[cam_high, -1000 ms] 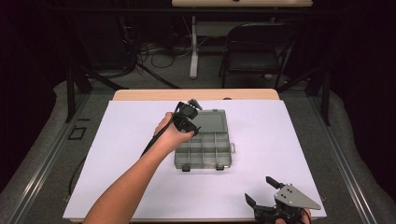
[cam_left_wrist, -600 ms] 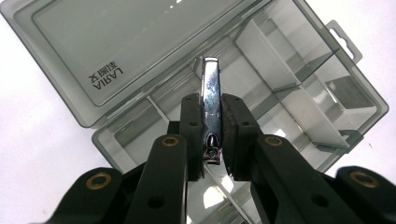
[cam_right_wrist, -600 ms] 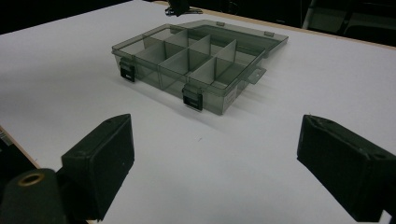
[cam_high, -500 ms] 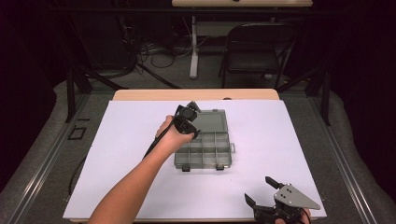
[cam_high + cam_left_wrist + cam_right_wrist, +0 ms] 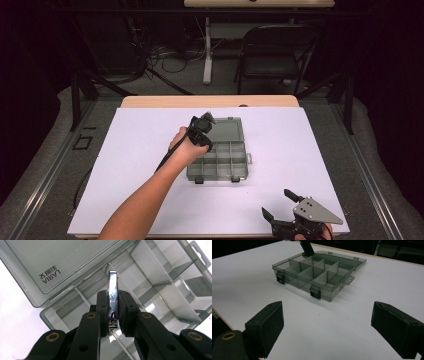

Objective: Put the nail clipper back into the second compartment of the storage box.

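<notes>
L gripper (image 5: 113, 315) w/ clipper (image 5: 113, 300) above organizer box (image 5: 160, 302)

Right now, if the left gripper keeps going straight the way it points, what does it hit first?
Probably the organizer box: the left gripper holds a nail clipper whose tip aims at a divider beside the open lid, at a back-row compartment. Depth is unclear.

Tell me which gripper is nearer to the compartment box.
Left. The left gripper hangs over the open compartment box, clamping a nail clipper; the right gripper rests apart at the table's near edge.
</notes>
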Available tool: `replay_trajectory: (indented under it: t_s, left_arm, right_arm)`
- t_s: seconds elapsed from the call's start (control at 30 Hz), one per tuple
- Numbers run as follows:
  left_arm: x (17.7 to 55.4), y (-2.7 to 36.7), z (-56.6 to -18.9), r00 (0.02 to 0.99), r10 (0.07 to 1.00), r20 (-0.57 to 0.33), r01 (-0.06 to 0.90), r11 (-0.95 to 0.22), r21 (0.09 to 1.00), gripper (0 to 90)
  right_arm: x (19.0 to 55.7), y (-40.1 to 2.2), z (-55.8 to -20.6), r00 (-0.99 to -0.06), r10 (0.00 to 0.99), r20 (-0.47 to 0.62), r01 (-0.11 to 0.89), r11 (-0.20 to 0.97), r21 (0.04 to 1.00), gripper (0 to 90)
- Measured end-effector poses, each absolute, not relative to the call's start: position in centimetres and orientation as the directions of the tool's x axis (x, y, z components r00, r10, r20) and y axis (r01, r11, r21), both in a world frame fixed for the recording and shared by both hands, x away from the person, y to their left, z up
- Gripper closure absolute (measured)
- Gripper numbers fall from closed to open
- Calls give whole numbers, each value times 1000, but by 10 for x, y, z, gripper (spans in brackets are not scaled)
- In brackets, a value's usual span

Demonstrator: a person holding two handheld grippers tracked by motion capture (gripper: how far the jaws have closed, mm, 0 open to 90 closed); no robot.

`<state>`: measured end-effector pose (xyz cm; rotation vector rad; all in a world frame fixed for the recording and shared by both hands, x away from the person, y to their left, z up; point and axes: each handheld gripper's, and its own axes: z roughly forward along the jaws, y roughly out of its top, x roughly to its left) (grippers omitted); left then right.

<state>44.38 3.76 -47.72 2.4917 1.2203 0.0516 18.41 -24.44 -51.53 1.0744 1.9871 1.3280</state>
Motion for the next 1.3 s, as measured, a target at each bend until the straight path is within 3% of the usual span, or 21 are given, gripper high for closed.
replay_trajectory:
  t_s: [1.3]
  left_arm:
    - [446,33,-497,614,779,-125,767,-553,325,792]
  right_arm:
    - [183,-245,-515,-556,831,8,328,210,921,111]
